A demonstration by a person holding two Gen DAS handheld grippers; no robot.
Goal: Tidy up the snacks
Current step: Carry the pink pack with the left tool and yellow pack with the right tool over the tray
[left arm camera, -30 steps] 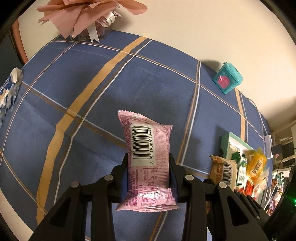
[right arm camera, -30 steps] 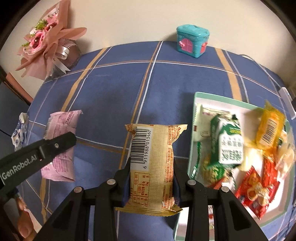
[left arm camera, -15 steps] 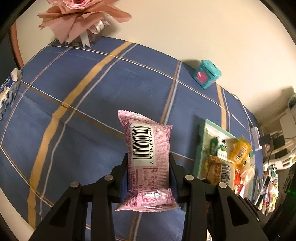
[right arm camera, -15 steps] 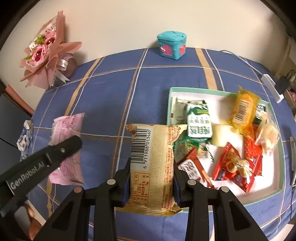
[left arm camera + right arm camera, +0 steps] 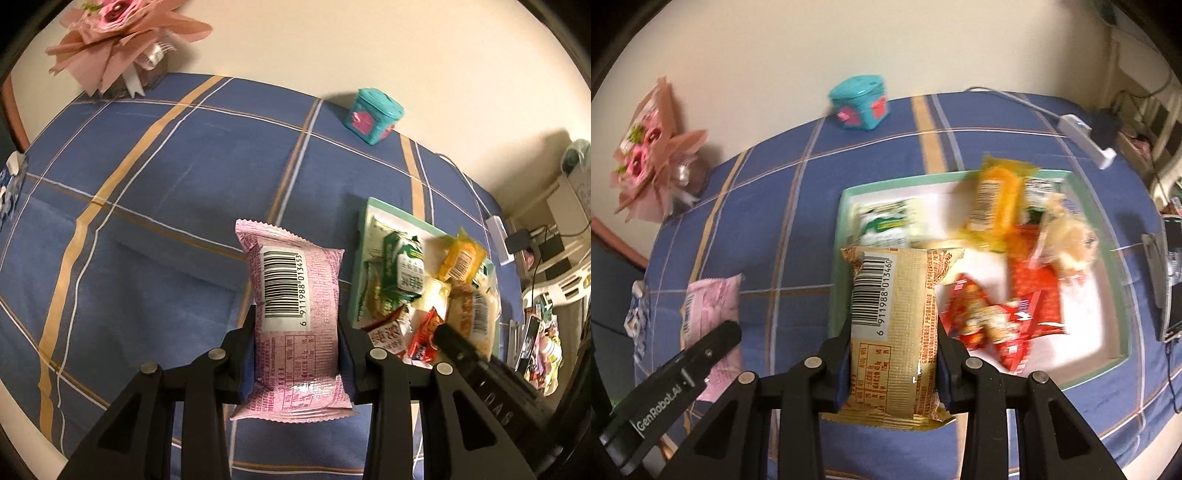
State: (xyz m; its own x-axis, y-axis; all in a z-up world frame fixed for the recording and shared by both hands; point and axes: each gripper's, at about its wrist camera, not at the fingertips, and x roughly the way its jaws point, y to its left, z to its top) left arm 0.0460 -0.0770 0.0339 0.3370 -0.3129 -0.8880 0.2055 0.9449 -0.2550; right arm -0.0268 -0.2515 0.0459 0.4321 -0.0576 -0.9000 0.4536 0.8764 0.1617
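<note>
Two snack packs sit in my claws, one in each. My left claw (image 5: 295, 354) clenches a pink packet (image 5: 295, 314) by its sides, barcode facing up, held above the blue plaid cloth (image 5: 166, 192) that covers the surface. My right claw (image 5: 892, 354) grips a tan packet (image 5: 894, 325) the same way, barcode up, and its far end hangs over the near-left corner of the mint-rimmed tray (image 5: 836, 236). In the right wrist view my left claw and its pink packet show at the lower left, beside the tray and apart from it.

Just beyond the tan packet, the tray holds a loose heap: a green-and-white pack (image 5: 886, 221), red packs (image 5: 997, 317), an orange pack (image 5: 997, 199) leaning over the others, and a pale, blurred bag (image 5: 1067, 236) to its right.

Farther back, a teal box (image 5: 860, 103) with pink trim stands on the cloth at the wall. At the far left corner, a pink bouquet (image 5: 122, 40) stands against the wall, and a white power strip (image 5: 1086, 136) with its cable lies at the far right.
</note>
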